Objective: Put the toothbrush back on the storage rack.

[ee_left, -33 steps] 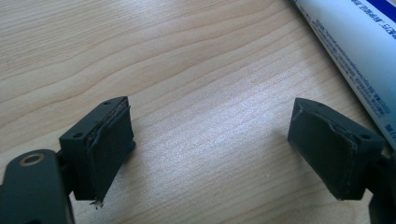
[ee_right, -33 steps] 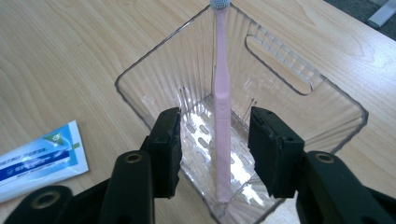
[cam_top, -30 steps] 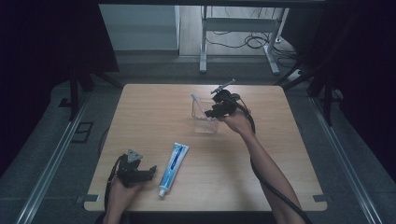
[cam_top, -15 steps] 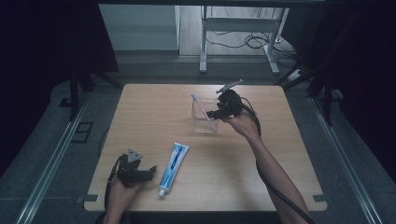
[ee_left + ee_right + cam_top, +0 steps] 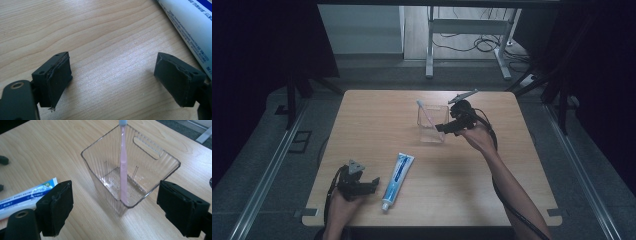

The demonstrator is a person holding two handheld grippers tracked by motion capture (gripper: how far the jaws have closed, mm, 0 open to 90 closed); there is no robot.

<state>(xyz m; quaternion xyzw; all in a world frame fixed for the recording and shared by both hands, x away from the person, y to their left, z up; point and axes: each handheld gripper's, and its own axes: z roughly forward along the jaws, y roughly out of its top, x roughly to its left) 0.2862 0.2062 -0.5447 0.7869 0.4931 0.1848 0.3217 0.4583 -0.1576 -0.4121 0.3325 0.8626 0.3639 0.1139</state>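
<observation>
Your right tool (image 5: pixel 443 127) has just opened and backed off the bin (image 5: pixel 432 123), leaving the toothbrush (image 5: pixel 122 165) leaning inside. Next, close the open left tool (image 5: pixel 371 185) squarely across the toothpaste (image 5: pixel 397 173) beside it on the desk (image 5: pixel 377 120).

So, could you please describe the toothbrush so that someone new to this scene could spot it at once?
Start at the wooden table and find the clear plastic bin standing toward its far side, just ahead of the right claw. The toothbrush stands inside it, leaning against the rim. It is a slim pink stick, unlike the flat white-and-blue toothpaste tube lying on the tabletop.
</observation>
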